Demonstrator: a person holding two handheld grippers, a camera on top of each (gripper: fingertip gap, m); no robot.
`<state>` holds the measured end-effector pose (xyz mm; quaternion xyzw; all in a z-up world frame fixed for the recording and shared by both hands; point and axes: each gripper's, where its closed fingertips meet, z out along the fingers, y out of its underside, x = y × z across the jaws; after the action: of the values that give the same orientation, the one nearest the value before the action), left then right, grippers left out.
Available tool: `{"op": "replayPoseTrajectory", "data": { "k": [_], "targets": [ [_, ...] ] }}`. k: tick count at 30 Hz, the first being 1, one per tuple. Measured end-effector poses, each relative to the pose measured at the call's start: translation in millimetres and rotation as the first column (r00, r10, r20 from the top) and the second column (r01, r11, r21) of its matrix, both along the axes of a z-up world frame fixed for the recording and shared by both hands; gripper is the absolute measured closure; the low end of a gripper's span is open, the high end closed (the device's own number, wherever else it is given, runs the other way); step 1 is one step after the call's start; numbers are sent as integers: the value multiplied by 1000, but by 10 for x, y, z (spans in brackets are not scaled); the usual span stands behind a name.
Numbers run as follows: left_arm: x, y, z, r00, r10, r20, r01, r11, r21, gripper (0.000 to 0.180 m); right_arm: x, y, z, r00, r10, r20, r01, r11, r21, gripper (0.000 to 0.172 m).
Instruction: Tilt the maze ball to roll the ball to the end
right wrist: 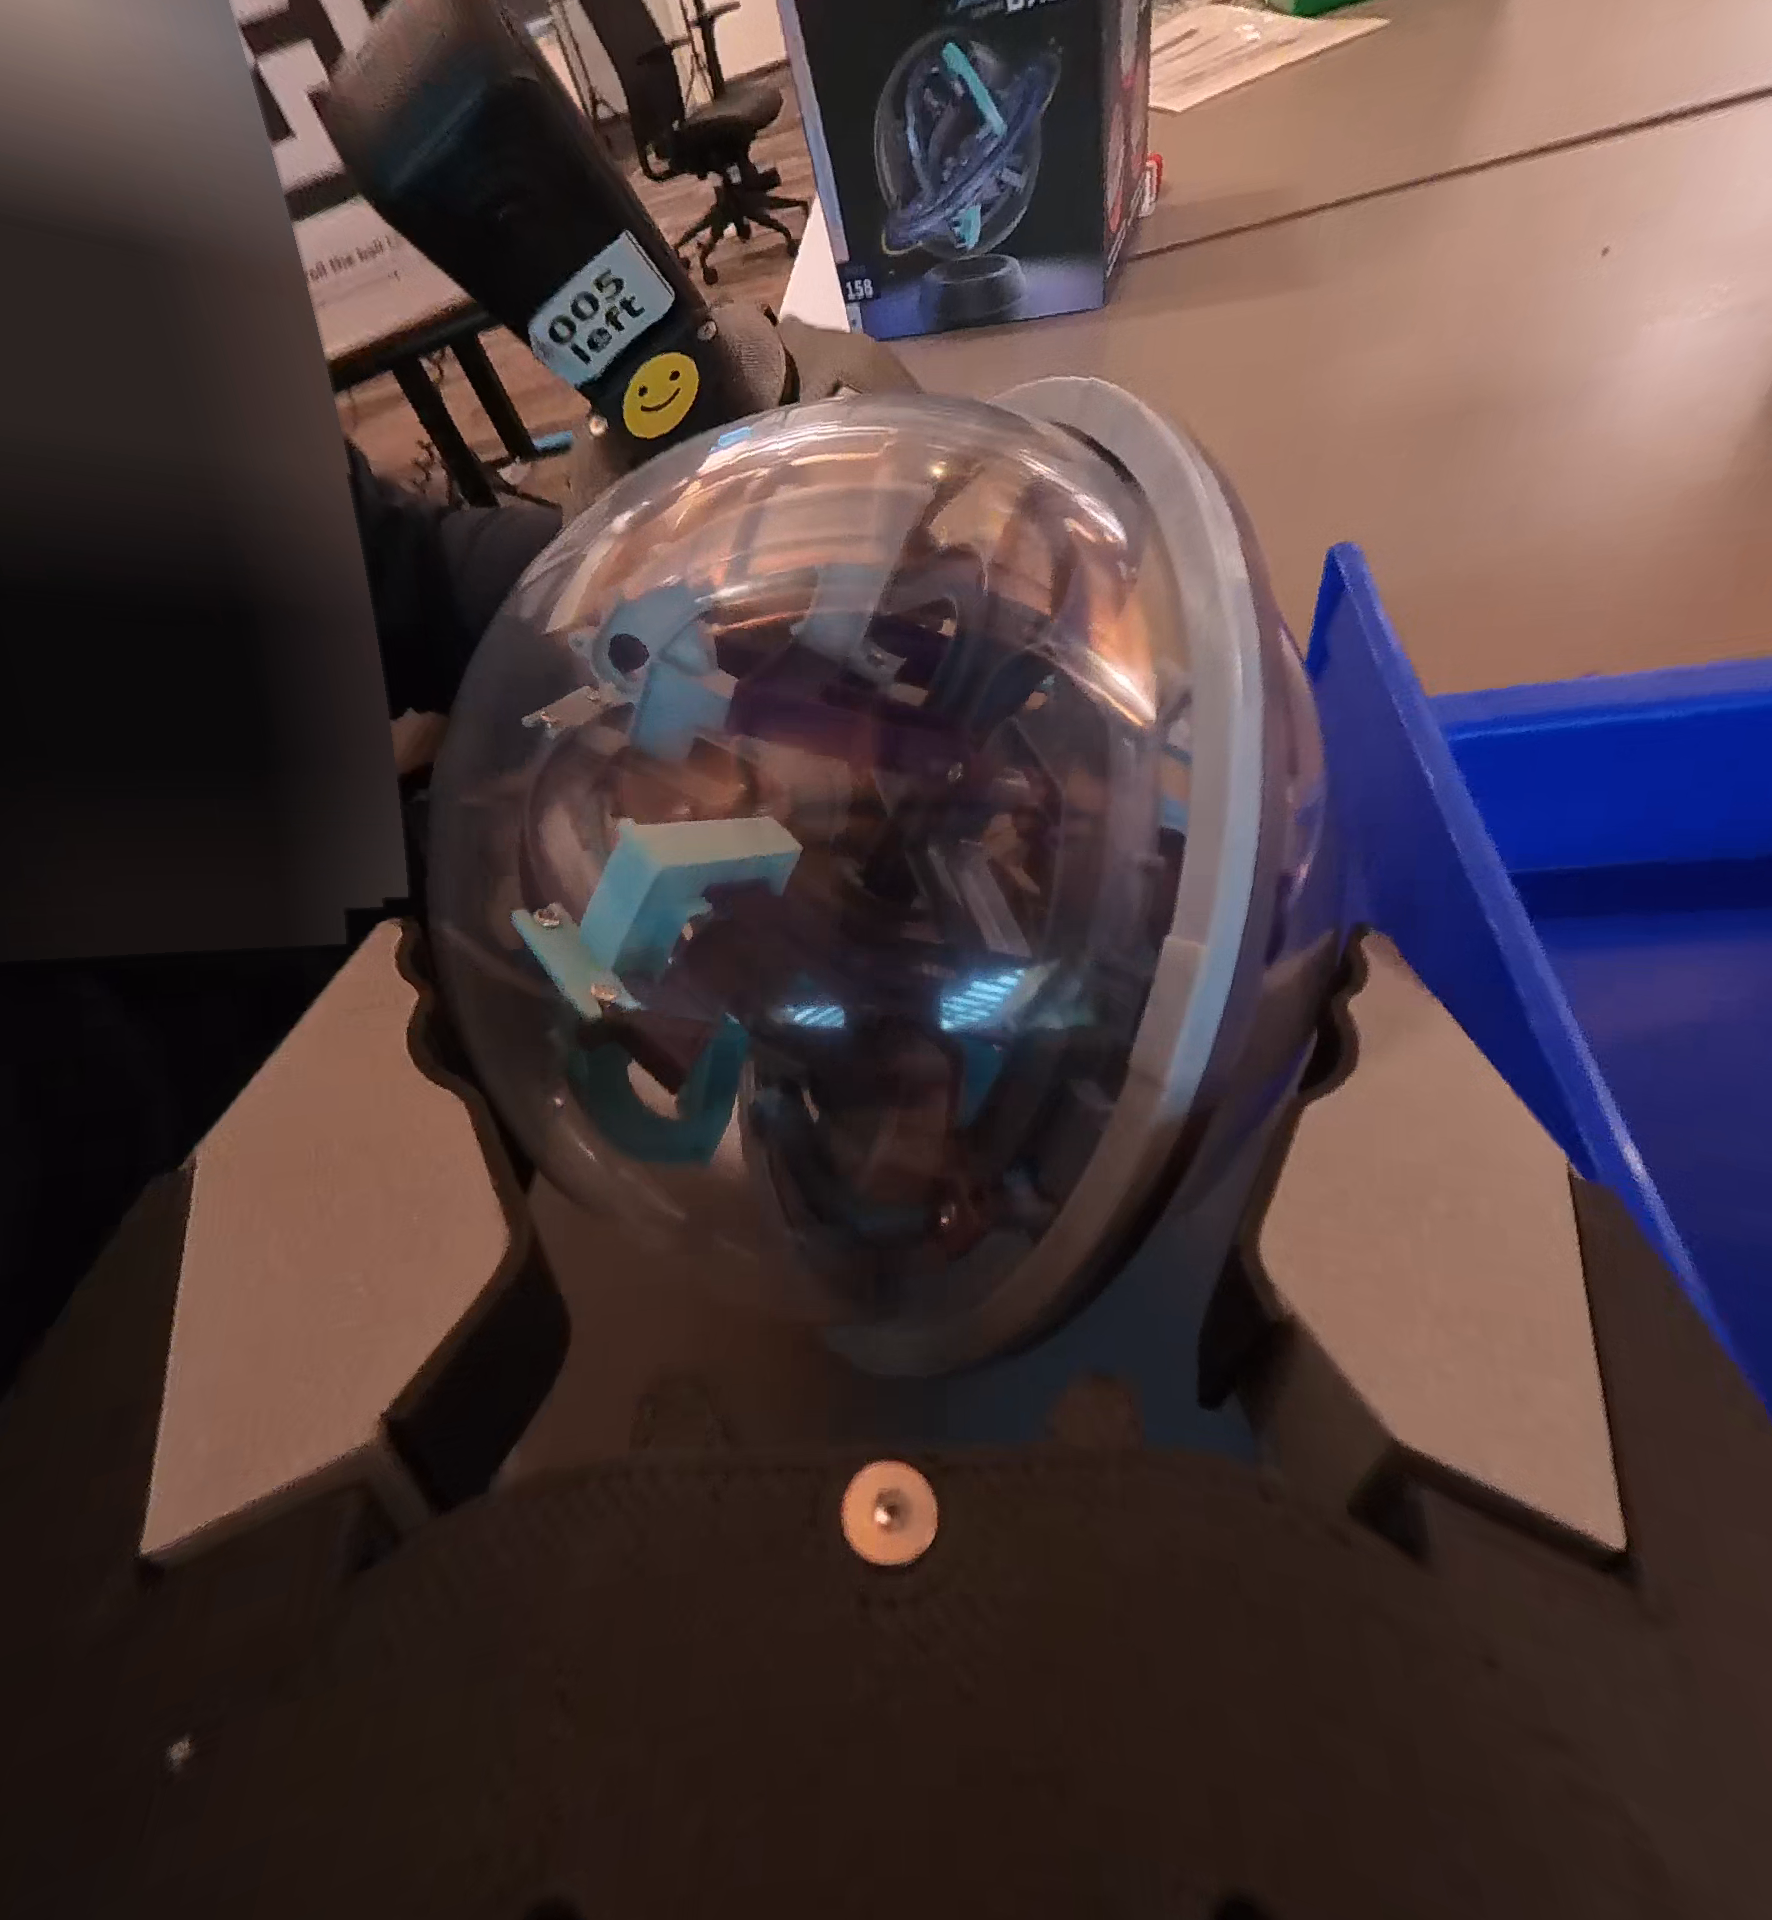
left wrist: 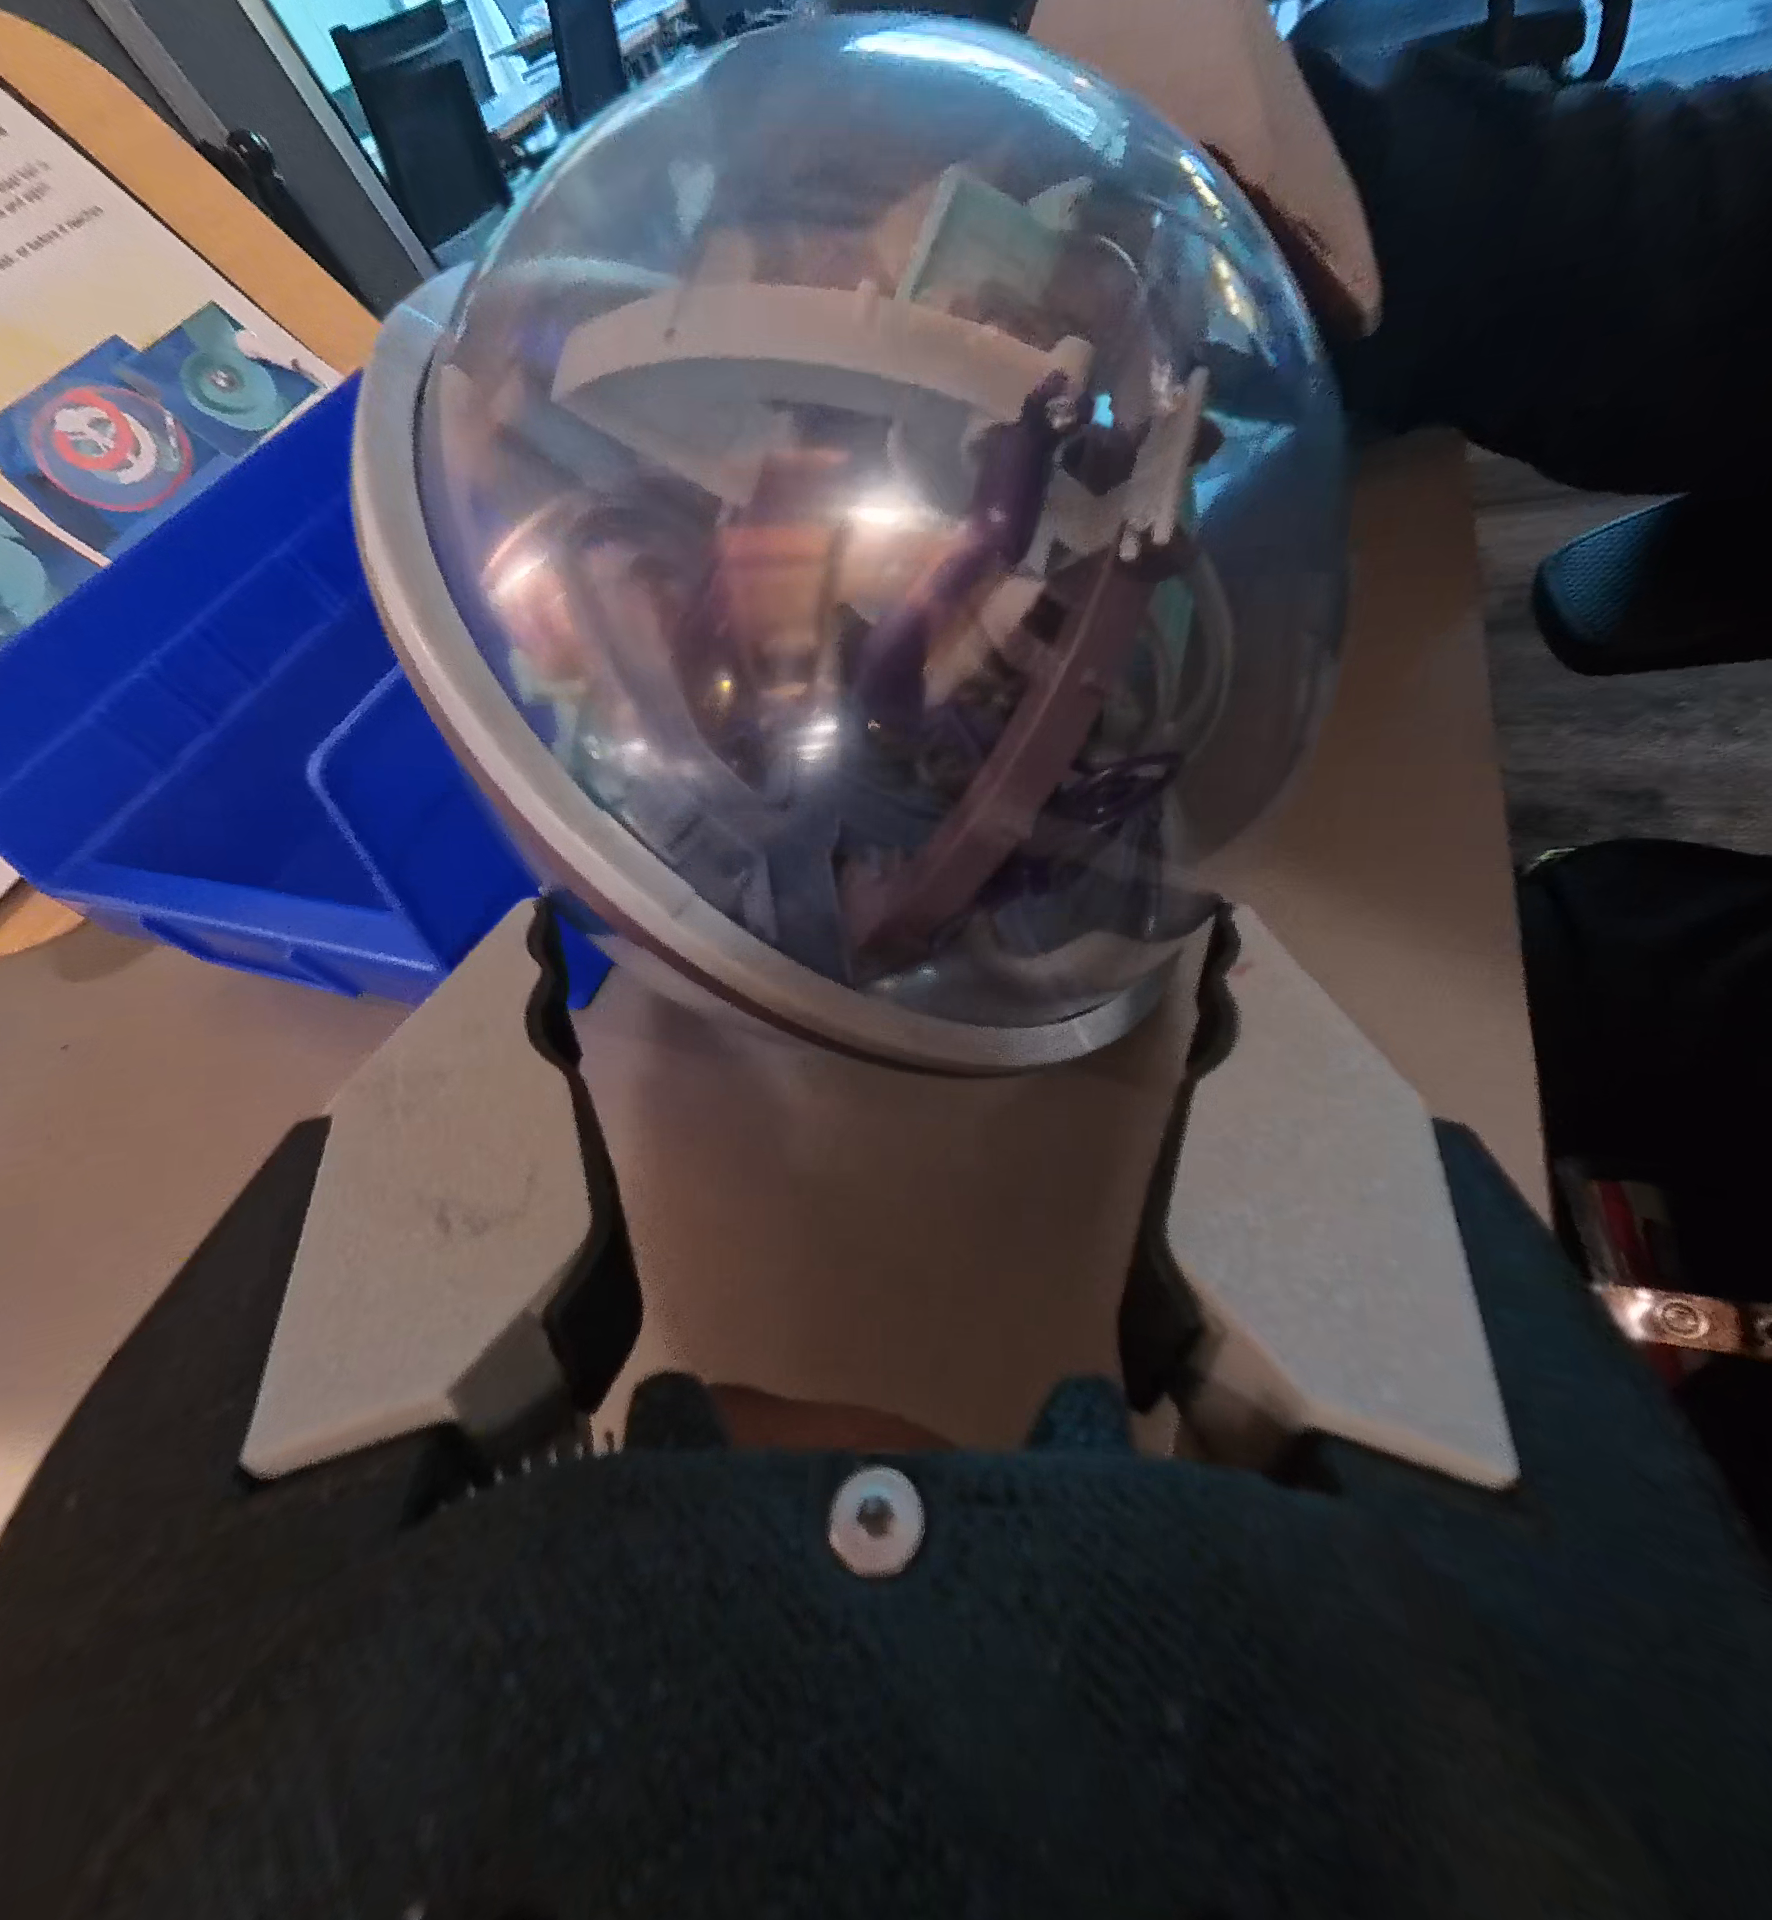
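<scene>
The maze ball (left wrist: 861, 540) is a clear sphere with a grey ring around it and grey, purple and light blue tracks inside. It is tilted and held above the beige table (left wrist: 134, 1091). My left gripper (left wrist: 882, 935) is shut on its lower part, and both black fingertips (left wrist: 549, 935) touch the shell. My right gripper (right wrist: 877, 997) is shut on the maze ball (right wrist: 861, 852) from the opposite side, with a fingertip (right wrist: 425, 997) pressed on each flank. The left gripper's black body (right wrist: 570, 239) shows behind the ball. I cannot pick out the small ball inside.
A blue bin (left wrist: 238, 748) stands just beside the ball; it also shows in the right wrist view (right wrist: 1609, 831). A printed sheet (left wrist: 61, 343) lies far left. The toy's box (right wrist: 965, 156) stands farther back on the table. A person's dark clothing (left wrist: 1640, 987) is at the right.
</scene>
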<state>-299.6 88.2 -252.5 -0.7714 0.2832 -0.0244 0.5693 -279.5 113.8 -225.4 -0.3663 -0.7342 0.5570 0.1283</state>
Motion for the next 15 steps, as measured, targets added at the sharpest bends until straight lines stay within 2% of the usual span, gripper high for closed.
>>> {"op": "replayPoseTrajectory", "data": {
  "k": [6,9,15],
  "targets": [
    [-5,-32,62,993,-18,116,20,1000,-19,62,-36,-15,62,998,-10,60,16,995,-97,14],
    [-5,-34,27,993,-24,119,29,998,-47,62,-24,-13,-2,997,-4,82,11,996,-89,14],
    [-7,-21,14,994,-22,110,27,999,-48,63,-30,5,21,1000,-10,-1,10,1000,-20,14]
  ]
}}
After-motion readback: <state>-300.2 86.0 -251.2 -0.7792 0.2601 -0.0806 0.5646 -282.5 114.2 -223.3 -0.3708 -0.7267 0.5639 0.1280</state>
